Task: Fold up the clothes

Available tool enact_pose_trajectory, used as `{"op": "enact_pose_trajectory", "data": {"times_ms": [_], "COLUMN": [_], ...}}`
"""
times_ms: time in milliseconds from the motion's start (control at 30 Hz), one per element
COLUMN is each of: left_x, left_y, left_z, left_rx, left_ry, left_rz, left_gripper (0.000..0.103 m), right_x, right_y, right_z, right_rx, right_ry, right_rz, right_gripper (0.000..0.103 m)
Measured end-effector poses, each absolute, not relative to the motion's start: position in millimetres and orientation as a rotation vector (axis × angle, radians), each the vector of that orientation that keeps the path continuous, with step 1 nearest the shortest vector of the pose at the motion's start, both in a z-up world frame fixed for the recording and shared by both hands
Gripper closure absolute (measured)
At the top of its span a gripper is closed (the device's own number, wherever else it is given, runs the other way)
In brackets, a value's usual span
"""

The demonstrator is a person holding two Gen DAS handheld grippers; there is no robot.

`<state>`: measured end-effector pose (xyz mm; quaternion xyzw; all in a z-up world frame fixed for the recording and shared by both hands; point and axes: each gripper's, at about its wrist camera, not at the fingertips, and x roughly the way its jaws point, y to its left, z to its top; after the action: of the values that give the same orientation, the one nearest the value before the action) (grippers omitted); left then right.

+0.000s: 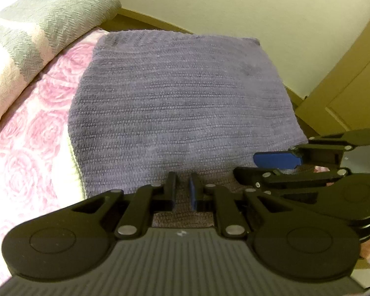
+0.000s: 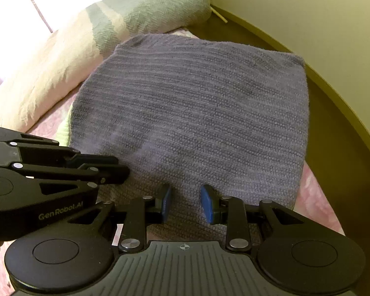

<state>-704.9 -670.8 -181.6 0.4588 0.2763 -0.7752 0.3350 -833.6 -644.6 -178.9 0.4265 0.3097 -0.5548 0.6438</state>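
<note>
The folded purple knit garment [image 1: 180, 103] is being spread just ahead of both grippers on the rose-patterned bedspread [image 1: 32, 133]. Its near edge is being pinched by the narrowed left gripper [image 1: 182, 190], while the right gripper [image 2: 185, 203] is being held partly apart over the knit; whether its pads press the fabric cannot be told.

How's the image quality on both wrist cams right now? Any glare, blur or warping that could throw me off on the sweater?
Left wrist view: purple knit sweater evenly lit and sharp, wall line bowed by the fisheye, corners vignetted. Right wrist view: window at upper left blown out white, washing out the pillow below it; the sweater's knit stays readable, with a faint pale glare patch near its left side.
</note>
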Motion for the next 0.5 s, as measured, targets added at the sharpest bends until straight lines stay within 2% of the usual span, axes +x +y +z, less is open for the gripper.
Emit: {"op": "enact_pose_trajectory", "data": {"times_ms": [167,300,333,367,400,500], "left_x": [-694,-678,-673,-667,-663,-650], "left_y": [-657,-634,-629,-626,-620,-604], "left_z": [-153,-128,-121,-116,-110,-92], "left_rx": [1.152,1.122,1.109,1.102,1.098,1.079], "left_ry": [0.700,0.640,0.640,0.641,0.637,0.623], "left_rz": [-1.989,-1.942,-1.936,-1.935,-1.931,-1.924], "left_gripper": [0.091,0.074,0.073,0.072,0.072,0.068], "right_x": [-839,-839,-836,-832,-829,-814], "right_y": [-616,-587,-580,-572,-565,-545], "right_z": [-159,-139,-135,-129,-124,-108], "right_rx": [1.017,1.090,1.089,1.081,1.071,1.028], "right_ry": [0.560,0.493,0.488,0.484,0.481,0.460], "right_rz": [-1.350,-1.411,-1.424,-1.446,-1.469,-1.493], "right_gripper": [0.072,0.071,0.053,0.021,0.011,0.010]}}
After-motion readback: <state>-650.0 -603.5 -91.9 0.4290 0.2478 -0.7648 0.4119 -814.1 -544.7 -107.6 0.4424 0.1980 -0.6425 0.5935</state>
